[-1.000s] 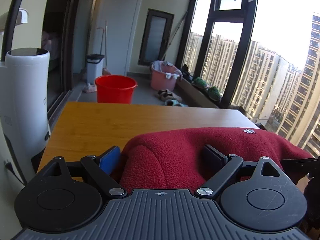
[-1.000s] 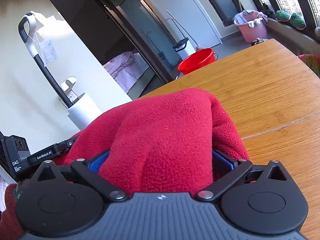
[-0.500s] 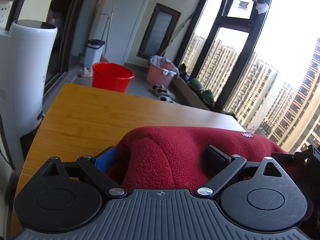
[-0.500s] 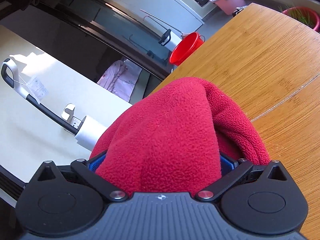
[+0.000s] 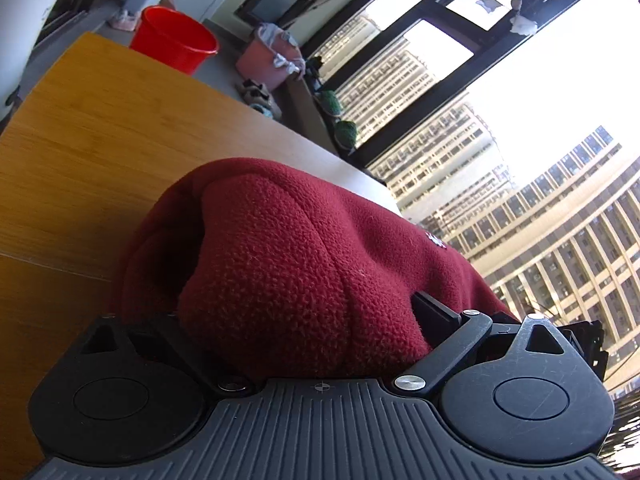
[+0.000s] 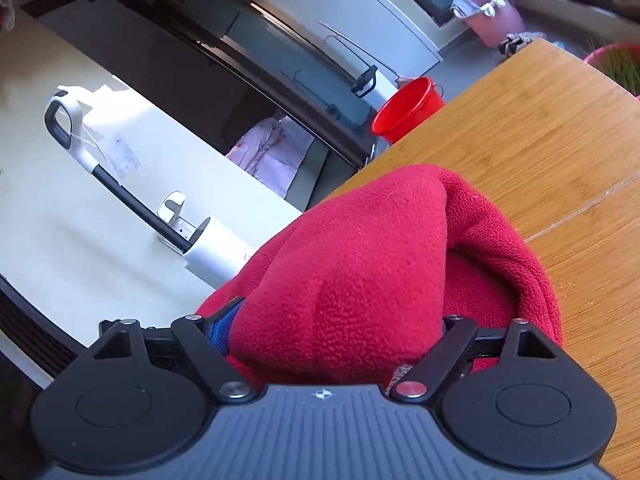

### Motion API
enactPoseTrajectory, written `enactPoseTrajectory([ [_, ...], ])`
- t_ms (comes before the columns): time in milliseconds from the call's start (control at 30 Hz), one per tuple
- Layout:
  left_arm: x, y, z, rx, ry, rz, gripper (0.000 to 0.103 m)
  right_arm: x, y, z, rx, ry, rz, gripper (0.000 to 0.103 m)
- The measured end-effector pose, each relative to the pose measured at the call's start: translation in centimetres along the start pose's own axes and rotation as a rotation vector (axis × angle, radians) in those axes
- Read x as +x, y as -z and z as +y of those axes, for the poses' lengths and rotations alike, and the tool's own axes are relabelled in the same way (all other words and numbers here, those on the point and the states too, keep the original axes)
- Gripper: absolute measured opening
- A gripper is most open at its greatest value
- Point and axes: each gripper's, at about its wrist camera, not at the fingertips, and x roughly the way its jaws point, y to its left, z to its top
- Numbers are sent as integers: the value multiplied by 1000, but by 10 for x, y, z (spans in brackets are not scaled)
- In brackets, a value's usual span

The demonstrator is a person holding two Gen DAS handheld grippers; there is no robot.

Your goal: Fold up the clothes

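A thick red fleece garment (image 5: pixel 300 240) lies bunched on the wooden table (image 5: pixel 80 140). A fat fold of it fills my left gripper (image 5: pixel 296 312), whose pads press into the cloth from both sides. In the right wrist view the same fleece (image 6: pixel 360 248) rises as a hump over the table (image 6: pixel 540 140). My right gripper (image 6: pixel 340 320) has another fold between its fingers and its jaws are closing on it, with the blue pad at the left sunk into the fabric. The fleece hides both grippers' fingertips.
Beyond the table's far edge a red bucket (image 5: pixel 172 42) and a pink laundry basket (image 5: pixel 264 60) stand on the floor. A white upright vacuum (image 6: pixel 216 248) stands by the wall at the table's left side. Large windows (image 5: pixel 500 100) run along the right.
Both grippers have rolled, so the room now looks tilted. The left one has sunk a little with its fold. The right gripper's fingers stand closer together on the fleece.
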Motion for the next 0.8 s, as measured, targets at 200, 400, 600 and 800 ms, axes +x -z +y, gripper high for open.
enactPoseTrajectory([
  [200,17,-11,13,-46,41,-39,92,35,-14,-14,14,7,26,81],
  [400,19,-37,-3,-2,-22,-116,71,54,-41,9,-137,61,-50,63],
  [600,21,-35,-26,137,-106,-167,70,62,-41,32,-407,174,-99,62],
  [800,16,-9,-7,78,-77,-145,77,56,-32,14,-207,92,-11,76],
])
